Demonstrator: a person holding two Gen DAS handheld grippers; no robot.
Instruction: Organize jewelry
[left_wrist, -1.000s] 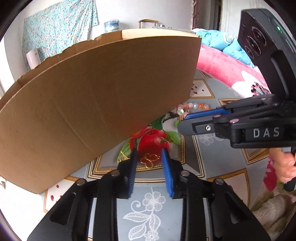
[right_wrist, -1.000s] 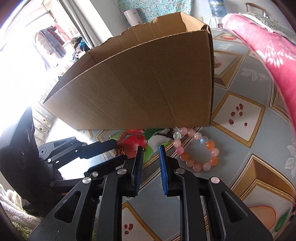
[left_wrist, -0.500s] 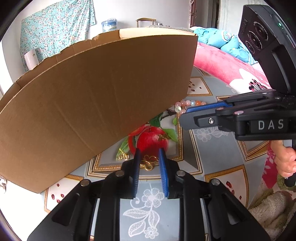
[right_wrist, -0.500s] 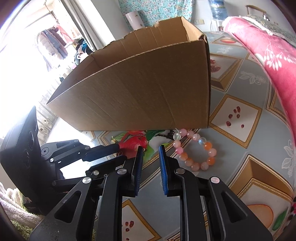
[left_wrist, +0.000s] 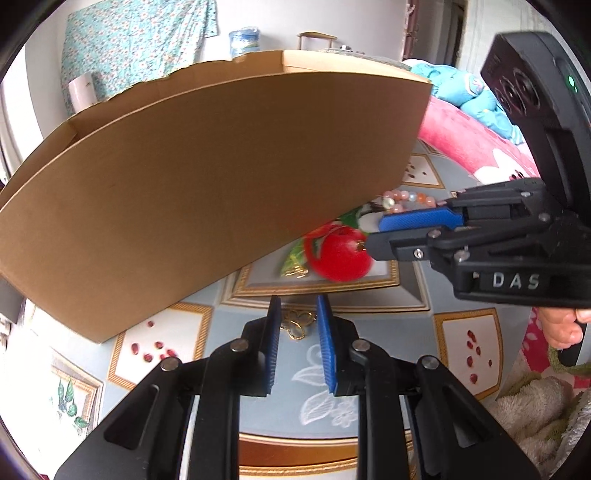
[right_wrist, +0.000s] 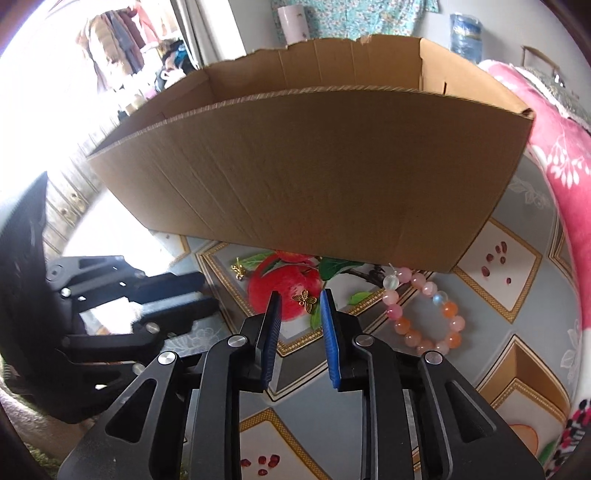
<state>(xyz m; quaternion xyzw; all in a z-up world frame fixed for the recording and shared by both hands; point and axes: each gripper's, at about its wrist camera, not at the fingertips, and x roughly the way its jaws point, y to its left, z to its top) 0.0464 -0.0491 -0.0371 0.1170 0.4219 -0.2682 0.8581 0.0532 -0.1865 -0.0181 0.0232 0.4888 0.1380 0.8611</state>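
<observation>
Little looks done – the bead bracelet (right_wrist: 423, 310) and gold butterfly charm (right_wrist: 304, 300) lie on the bench (right_wrist: 461, 369) outside the cardboard box (right_wrist: 314, 166). Left gripper (left_wrist: 295, 325) fingers spread around another gold charm (left_wrist: 297, 325); right gripper (right_wrist: 298, 314) fingers spread, empty – all remains to box

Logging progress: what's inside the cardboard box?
Only bare inner walls of the cardboard box show; its floor is hidden by the near wall. The bead bracelet and gold butterfly charm lie outside.
</observation>
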